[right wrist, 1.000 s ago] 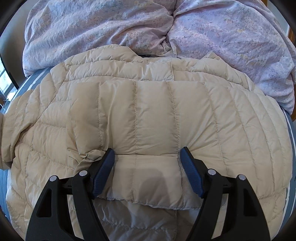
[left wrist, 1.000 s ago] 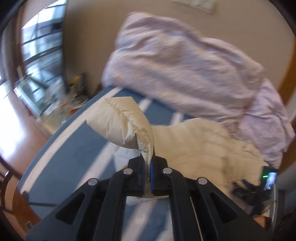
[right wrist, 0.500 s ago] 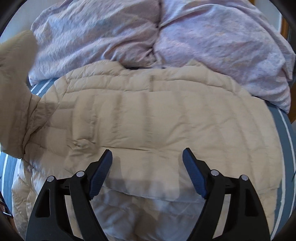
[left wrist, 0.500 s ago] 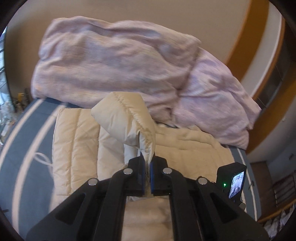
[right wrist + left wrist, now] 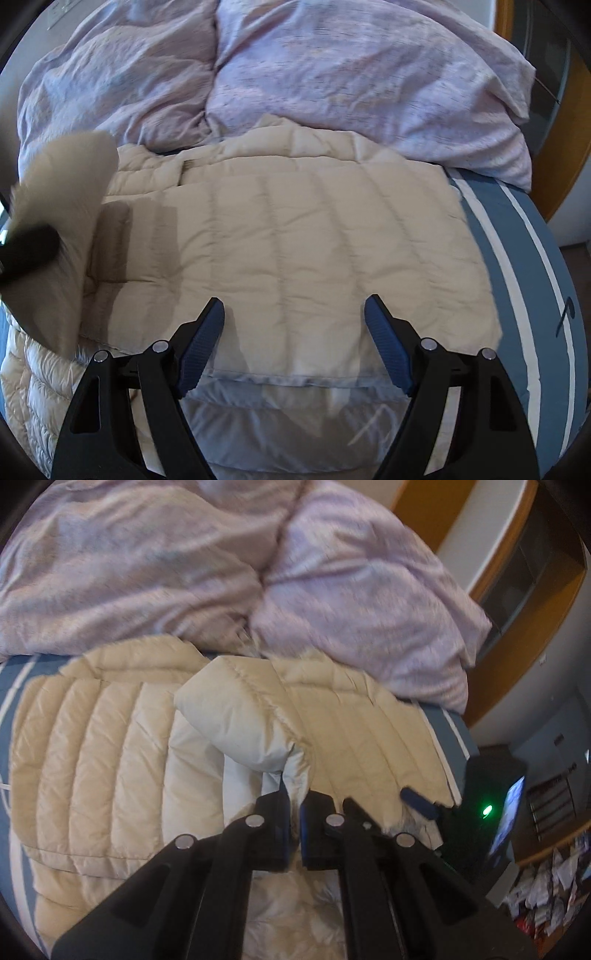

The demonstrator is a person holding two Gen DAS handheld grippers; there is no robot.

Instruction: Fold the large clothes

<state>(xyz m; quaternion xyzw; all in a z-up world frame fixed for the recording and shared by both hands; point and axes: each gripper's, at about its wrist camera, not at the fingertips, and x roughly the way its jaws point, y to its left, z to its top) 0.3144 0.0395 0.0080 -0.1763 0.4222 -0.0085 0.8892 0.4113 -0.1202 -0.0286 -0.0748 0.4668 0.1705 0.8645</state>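
Cream puffer jacket [image 5: 295, 240] lies flat on blue striped bedspread [image 5: 524, 258], collar end touching the lilac duvet [image 5: 332, 81] heaped behind. Left gripper [image 5: 293, 812]: jaws pressed together, pinching the lifted sleeve [image 5: 236, 716] above the jacket body. Right gripper [image 5: 295, 339]: jaws spread wide, holding nothing, over the jacket's near edge.

I saw soft daylight in both views, without glare. The duvet [image 5: 258, 572] was smeared by motion blur, and the lifted sleeve [image 5: 62, 236] too. The right gripper [image 5: 295, 343] threw faint shadows. Edges curved strongly, with dark corners.
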